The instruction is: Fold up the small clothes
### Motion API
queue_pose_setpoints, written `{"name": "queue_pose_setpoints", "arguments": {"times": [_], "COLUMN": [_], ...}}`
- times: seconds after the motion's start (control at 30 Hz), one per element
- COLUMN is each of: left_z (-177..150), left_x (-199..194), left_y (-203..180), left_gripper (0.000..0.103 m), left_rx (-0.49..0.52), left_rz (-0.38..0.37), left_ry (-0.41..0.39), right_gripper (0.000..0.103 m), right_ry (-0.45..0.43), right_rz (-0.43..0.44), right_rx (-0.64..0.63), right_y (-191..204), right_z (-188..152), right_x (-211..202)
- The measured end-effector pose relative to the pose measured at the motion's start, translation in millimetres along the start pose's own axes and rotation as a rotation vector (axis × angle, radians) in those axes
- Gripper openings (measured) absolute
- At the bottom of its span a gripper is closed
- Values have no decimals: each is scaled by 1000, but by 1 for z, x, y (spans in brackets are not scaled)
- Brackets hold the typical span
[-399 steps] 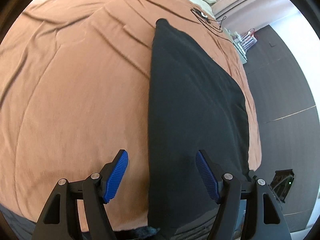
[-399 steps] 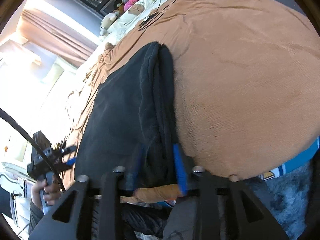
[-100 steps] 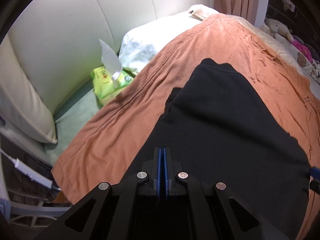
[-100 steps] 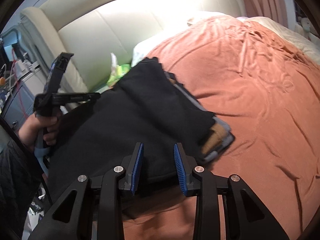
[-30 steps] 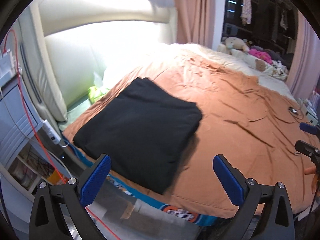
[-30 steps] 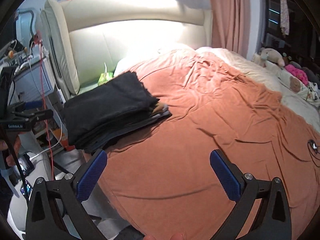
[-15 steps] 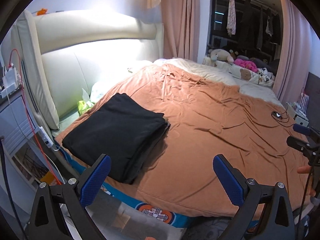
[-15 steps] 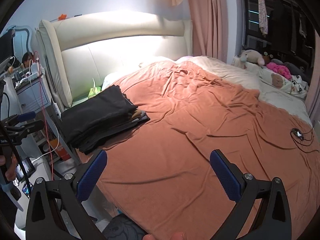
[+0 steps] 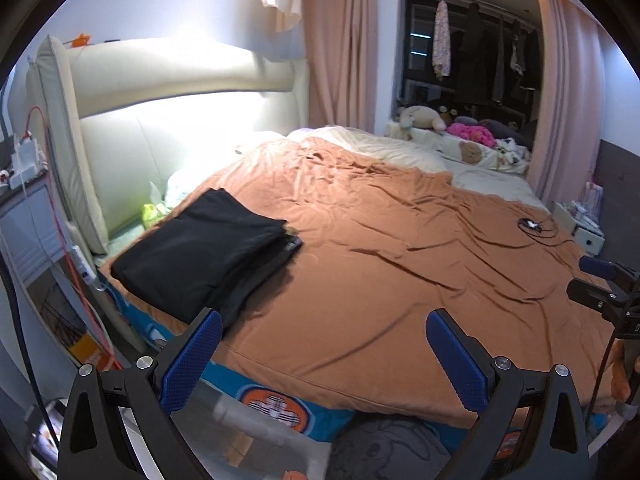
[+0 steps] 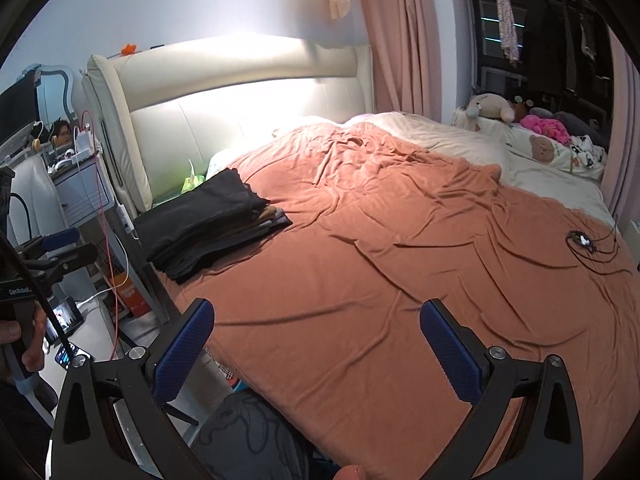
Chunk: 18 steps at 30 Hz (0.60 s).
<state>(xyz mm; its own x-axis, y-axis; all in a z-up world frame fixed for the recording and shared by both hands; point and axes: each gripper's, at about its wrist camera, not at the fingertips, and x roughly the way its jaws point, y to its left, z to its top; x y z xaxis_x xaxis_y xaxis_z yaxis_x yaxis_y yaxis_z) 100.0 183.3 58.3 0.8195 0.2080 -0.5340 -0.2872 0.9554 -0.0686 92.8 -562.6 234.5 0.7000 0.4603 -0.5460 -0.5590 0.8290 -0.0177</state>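
Both the left gripper (image 9: 324, 354) and the right gripper (image 10: 316, 346) are standing wide apart, holding nothing. The folded black garment (image 9: 200, 252) is lying on a stack at the left middle of both frames, on the brown bedspread (image 9: 380, 264); it is looking soft and light, so pinching a folded edge seems best.

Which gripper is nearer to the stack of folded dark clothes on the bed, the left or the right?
Left. The left gripper hangs open off the bed's edge, with the stack of folded dark clothes just ahead of its left finger. The right gripper is open farther along the edge.
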Motion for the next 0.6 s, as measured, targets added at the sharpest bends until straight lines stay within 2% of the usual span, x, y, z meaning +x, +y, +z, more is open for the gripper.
{"name": "queue_pose_setpoints", "arguments": {"times": [0.43,0.6], "left_z": [-44,-61], "left_x": [-33,-46], "left_y": [-38,-49], "left_gripper": [102,103], "left_rx": [51,62], "left_rz": [11,-2], "left_ry": [-75,-86], "right_gripper": [103,103], "right_ry": [-68,-68], "right_rz": [-79,-76], "right_rx": [6,38], "right_y": [-8,-7], "right_z": [-59,-73], "right_x": [-57,-66]}}
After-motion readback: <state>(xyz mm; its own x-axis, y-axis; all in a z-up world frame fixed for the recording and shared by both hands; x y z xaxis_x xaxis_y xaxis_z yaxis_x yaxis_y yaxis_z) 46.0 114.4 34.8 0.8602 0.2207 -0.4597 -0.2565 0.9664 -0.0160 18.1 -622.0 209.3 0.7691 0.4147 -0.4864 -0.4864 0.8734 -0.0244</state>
